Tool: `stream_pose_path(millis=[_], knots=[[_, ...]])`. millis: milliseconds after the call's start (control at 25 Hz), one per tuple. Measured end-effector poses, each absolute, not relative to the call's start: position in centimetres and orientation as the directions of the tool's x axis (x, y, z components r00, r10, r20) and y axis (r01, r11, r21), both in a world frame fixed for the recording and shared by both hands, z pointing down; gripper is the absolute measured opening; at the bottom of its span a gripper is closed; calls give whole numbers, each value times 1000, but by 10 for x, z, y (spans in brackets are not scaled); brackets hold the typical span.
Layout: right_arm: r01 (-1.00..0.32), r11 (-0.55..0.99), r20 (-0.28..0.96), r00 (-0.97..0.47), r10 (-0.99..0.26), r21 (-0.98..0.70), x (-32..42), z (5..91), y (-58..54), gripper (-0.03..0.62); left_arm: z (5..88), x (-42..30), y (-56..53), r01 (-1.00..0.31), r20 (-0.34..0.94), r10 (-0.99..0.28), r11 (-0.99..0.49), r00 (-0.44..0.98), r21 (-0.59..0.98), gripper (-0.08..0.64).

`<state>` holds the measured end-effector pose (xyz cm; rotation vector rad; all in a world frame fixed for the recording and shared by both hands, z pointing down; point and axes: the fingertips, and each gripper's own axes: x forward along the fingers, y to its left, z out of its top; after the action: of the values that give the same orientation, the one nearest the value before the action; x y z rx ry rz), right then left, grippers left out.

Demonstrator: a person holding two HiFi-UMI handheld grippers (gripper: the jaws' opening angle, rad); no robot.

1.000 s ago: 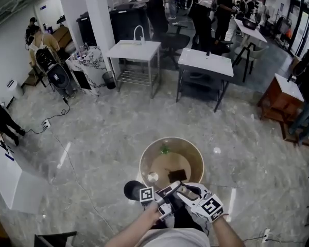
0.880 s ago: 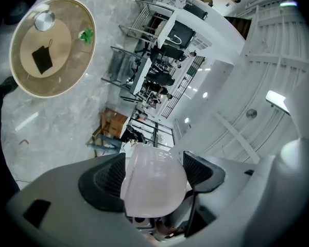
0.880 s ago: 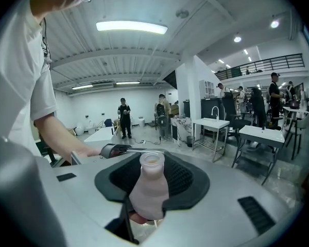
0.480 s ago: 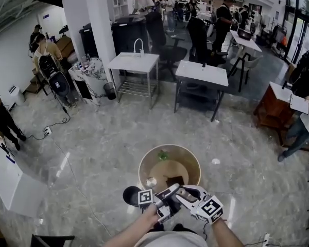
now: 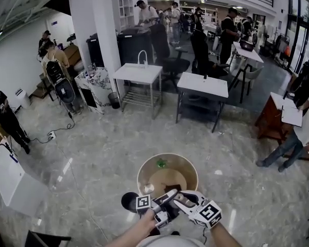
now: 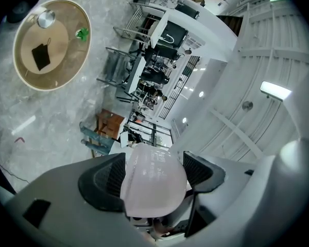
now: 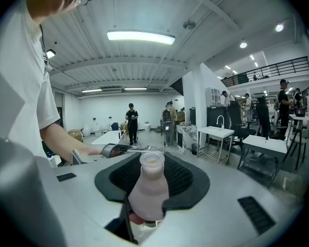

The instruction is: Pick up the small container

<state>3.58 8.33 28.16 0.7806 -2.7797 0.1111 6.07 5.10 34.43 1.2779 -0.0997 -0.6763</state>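
1. We find the left gripper (image 6: pixel 155 175) clamped on a pale translucent container (image 6: pixel 153 189), pads pressing both its sides, at the lower centre of the left gripper view.
2. The right gripper (image 7: pixel 153 178) is clamped on a small open-necked bottle (image 7: pixel 150 194), which stands upright between its pads.
3. In the head view both grippers are held close together at bottom centre, above the near edge of a round table (image 5: pixel 140 173).
4. On the table lie a green item (image 5: pixel 161 163), a dark square item (image 5: pixel 173 175) and a small shiny round item (image 5: pixel 146 188).
5. The floor (image 5: pixel 92 138) is grey marble.
6. Two white tables (image 5: pixel 139 73) stand at upper centre, beside a white column (image 5: pixel 95 24).
7. People stand along the upper and left edges.
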Motion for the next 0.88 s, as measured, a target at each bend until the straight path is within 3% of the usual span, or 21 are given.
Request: stream_pose_path(millis=[880], knots=[[-494, 869, 228, -847, -480, -3, 36, 272, 93, 152, 336, 58, 59, 389, -285, -535, 90, 795, 917, 362]])
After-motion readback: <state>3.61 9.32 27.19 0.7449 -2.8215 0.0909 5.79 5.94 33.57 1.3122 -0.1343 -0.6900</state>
